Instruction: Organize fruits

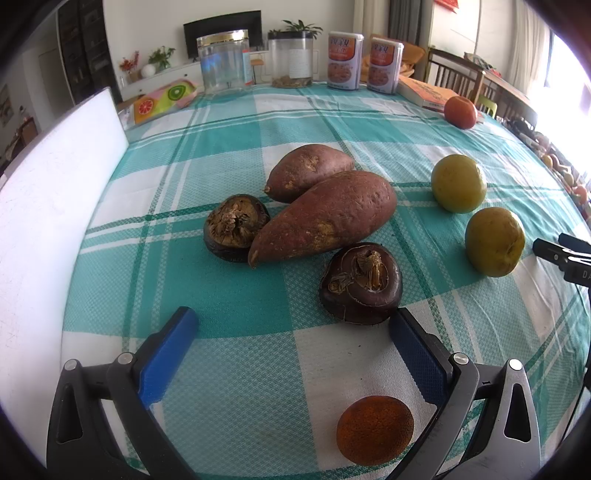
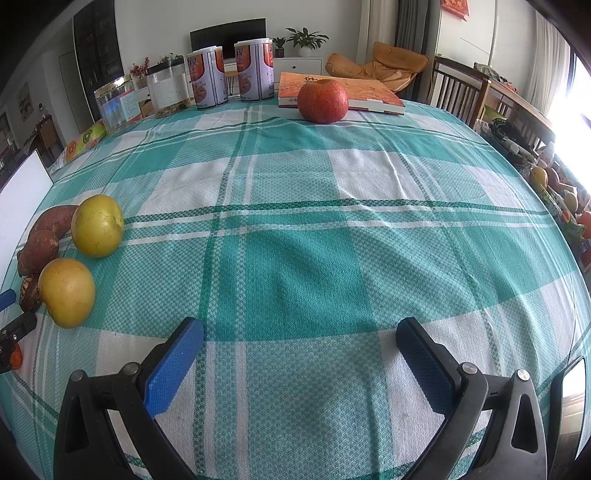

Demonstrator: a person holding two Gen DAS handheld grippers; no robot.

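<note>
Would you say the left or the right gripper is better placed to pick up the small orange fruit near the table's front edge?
Left. The small orange fruit lies between the open left gripper fingers, while the right gripper faces bare cloth.

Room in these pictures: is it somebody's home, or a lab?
Most likely a home's living-dining room: a checked tablecloth on the table, a TV with houseplants on the cabinet behind, wooden chairs.

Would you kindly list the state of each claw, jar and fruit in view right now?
Left claw: open, empty.
Right claw: open, empty.
Gold-lidded jar: lid on, upright.
Black-lidded jar: lid on, upright.
Two tins: upright, lids on.
Small orange: loose on the cloth.
Red apple: on the cloth, by the book.
</note>
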